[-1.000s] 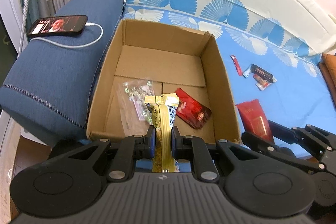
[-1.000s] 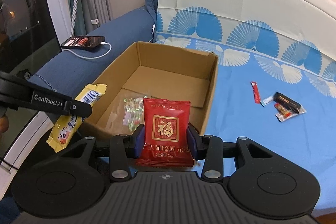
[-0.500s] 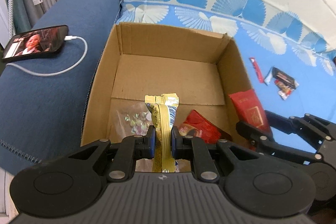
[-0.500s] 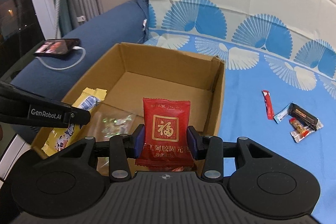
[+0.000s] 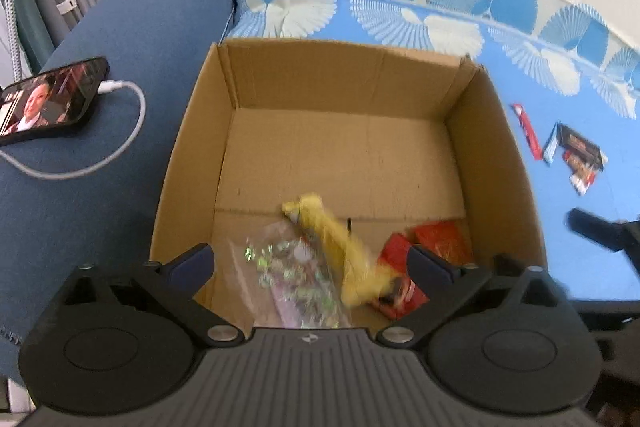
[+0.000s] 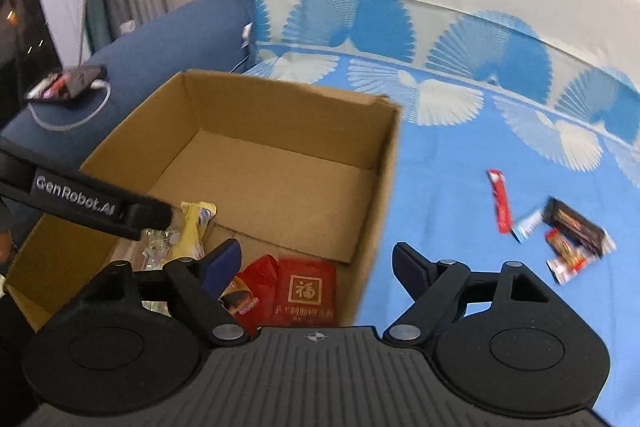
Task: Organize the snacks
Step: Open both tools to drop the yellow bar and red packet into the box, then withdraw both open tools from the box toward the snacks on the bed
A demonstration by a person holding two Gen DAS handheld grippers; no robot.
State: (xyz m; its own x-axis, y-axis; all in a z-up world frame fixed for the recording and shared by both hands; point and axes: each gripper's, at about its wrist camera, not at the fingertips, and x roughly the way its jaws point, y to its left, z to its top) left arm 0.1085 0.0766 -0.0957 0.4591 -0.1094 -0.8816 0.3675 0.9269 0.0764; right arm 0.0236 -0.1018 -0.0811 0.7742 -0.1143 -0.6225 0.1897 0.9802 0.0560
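The sofa seat cover, blue with white fan shapes, carries an open cardboard box set against the dark blue armrest. The far half of the box floor is bare. Along the near wall lie four snacks: a clear bag of small wrapped sweets to the left, a yellow packet slanting across it and blurred, a red sachet with a gold square emblem lying flat to the right, and a second red packet just beside that one, partly under the yellow packet.

The left gripper is over the near edge of the box, jaws wide apart with nothing between them. The right gripper straddles the box's right wall, jaws likewise wide and empty; the red sachet lies below it inside the box.

Outside the box, well apart on the seat cover, are a slim red stick packet and a small cluster of dark and red wrappers. A phone with a white cable rests on the armrest
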